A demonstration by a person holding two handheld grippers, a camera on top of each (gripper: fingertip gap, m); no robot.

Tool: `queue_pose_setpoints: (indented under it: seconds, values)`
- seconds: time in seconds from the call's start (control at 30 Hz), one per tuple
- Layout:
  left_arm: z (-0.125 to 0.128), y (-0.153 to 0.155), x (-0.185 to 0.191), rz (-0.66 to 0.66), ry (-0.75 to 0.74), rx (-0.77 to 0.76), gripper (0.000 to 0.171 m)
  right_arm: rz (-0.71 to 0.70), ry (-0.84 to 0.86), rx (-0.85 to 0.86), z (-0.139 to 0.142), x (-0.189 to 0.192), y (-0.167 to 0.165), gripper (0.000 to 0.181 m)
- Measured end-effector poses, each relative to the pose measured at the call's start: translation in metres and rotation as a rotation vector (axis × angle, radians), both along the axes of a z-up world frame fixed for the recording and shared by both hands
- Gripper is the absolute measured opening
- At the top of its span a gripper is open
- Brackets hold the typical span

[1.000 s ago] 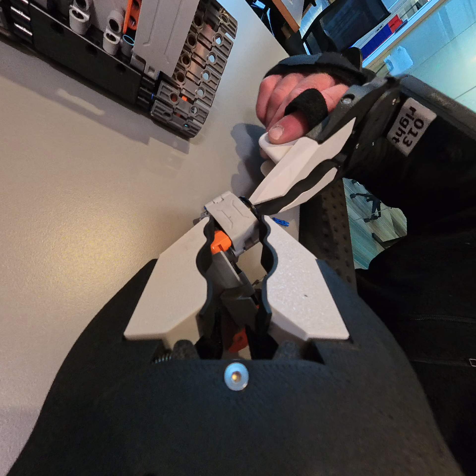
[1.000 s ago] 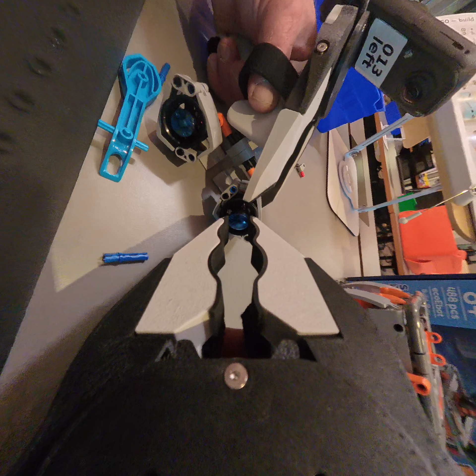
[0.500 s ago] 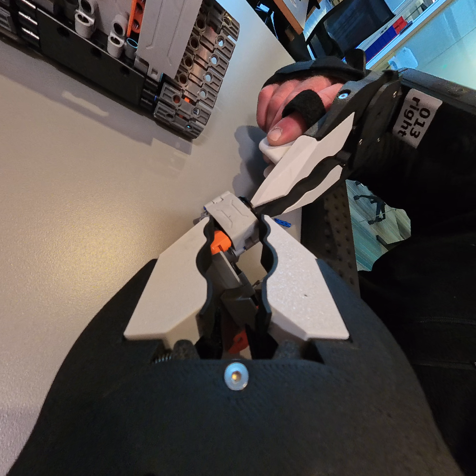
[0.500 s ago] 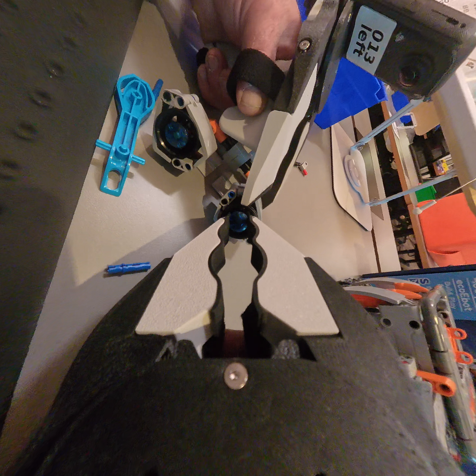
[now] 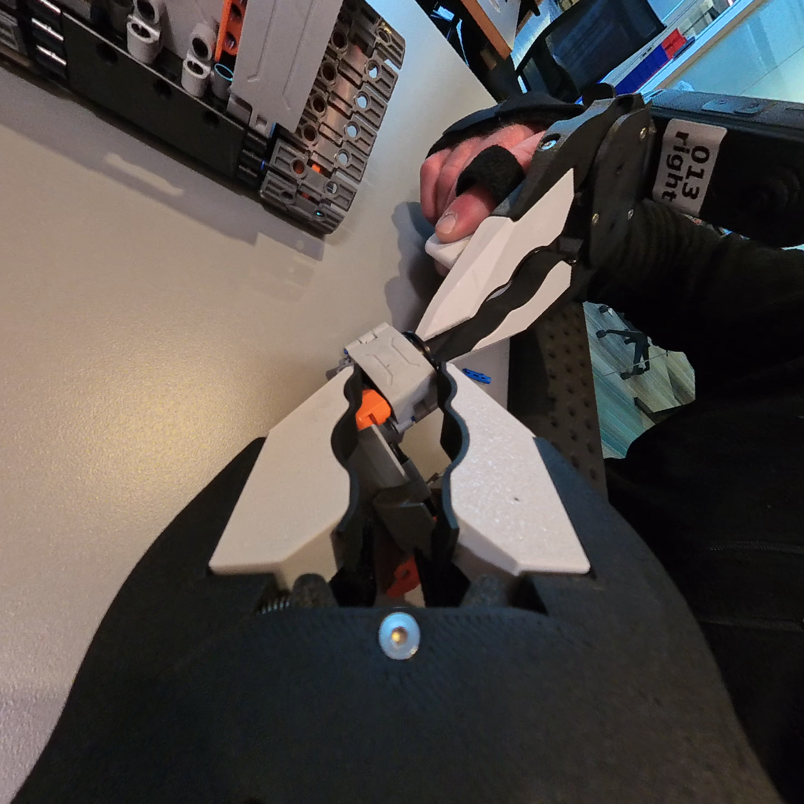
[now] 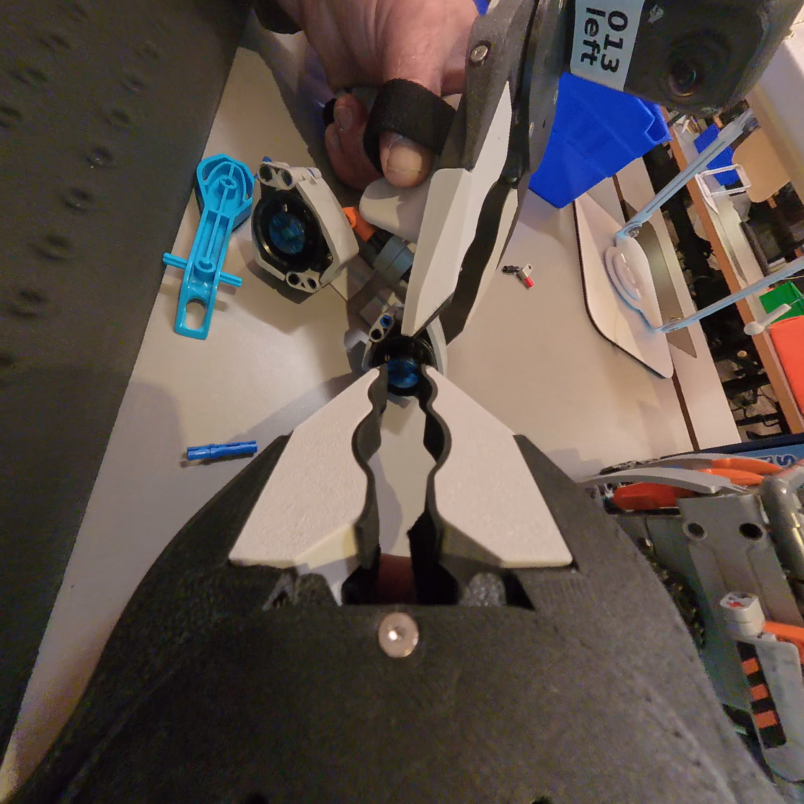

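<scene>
My left gripper [image 5: 396,372] is shut on a grey motor block [image 5: 387,354] with orange [image 5: 372,407] and dark grey parts that run back between its fingers, held above the pale table [image 5: 130,348]. My right gripper [image 6: 403,375] is shut on the blue hub [image 6: 402,370] in the block's black round face. In the left wrist view the right gripper [image 5: 428,346] comes in from the upper right, with a hand [image 5: 461,204] on its trigger. In the right wrist view the left gripper [image 6: 428,333] reaches down from above onto the same assembly [image 6: 393,259].
On the table lie a second grey motor [image 6: 296,235], a cyan lever piece [image 6: 209,243], a blue pin [image 6: 222,449] and a small red-tipped part [image 6: 522,276]. A blue bin [image 6: 591,143] stands behind. A tracked brick model [image 5: 313,108] stands far left. A black perforated plate [image 5: 561,391] borders the table. The tips of both grippers are at nearly the same place. The cyan lever piece [image 6: 209,243] is about equally far from each gripper, around 9 cm.
Both grippers keep their hold. The right gripper has turned a little about the hub, so the table parts have drifted lower in its view and the boxed kit at right has gone out of view.
</scene>
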State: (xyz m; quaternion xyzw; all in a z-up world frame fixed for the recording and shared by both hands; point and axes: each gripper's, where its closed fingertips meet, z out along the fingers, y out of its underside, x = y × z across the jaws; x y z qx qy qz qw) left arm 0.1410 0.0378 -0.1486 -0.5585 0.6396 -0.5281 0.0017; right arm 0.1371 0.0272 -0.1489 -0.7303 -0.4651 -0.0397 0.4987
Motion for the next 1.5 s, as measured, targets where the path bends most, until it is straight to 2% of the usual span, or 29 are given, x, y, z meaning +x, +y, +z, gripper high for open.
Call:
queue_pose_setpoints:
  seconds: [0.23,0.53,0.57,0.63,0.8,0.97,1.0,1.07,1.17,1.2,1.33,1.4,1.5]
  values:
    - [0.0,0.0,0.0,0.002,-0.002,0.004,0.032,-0.01,-0.044,0.013,0.0,-0.001,0.0,0.011]
    - [0.0,0.001,0.0,0.004,0.0,0.001,0.032,-0.003,-0.335,0.137,-0.001,-0.006,0.0,0.011]
    - [0.0,-0.001,0.0,-0.004,-0.002,0.003,0.033,0.013,-0.355,0.142,-0.002,-0.011,-0.001,0.0]
    - [-0.001,-0.004,0.0,-0.014,-0.01,0.02,0.033,-0.001,-0.409,0.131,-0.008,-0.008,0.001,0.0]
    - [0.0,-0.003,-0.001,-0.013,-0.008,0.01,0.033,0.004,-0.242,0.07,0.0,-0.007,-0.004,0.0]
    - [0.001,-0.002,0.0,-0.014,-0.03,0.037,0.033,-0.04,0.09,-0.057,0.024,0.016,-0.014,0.002]
    - [0.0,-0.002,0.001,-0.013,-0.034,0.056,0.034,-0.07,0.096,-0.088,0.023,0.027,-0.016,0.007]
    - [-0.002,0.0,0.002,-0.012,-0.047,0.115,0.035,-0.117,0.114,-0.13,0.025,0.046,-0.024,0.006]
    - [-0.003,-0.001,0.002,-0.028,-0.047,0.151,0.037,-0.148,0.176,-0.204,0.029,0.059,-0.048,0.011]
    - [-0.003,-0.002,0.001,-0.035,-0.05,0.162,0.039,-0.16,0.192,-0.236,0.027,0.06,-0.056,0.017]
    - [0.0,0.0,0.003,-0.044,-0.07,0.232,0.047,-0.138,0.2,-0.358,0.003,0.043,-0.087,0.031]
    - [0.003,-0.001,0.003,-0.048,-0.081,0.264,0.049,-0.151,0.156,-0.385,-0.012,0.035,-0.09,0.037]
    - [0.002,-0.001,0.002,-0.05,-0.077,0.287,0.05,-0.168,0.106,-0.422,-0.025,0.029,-0.087,0.037]
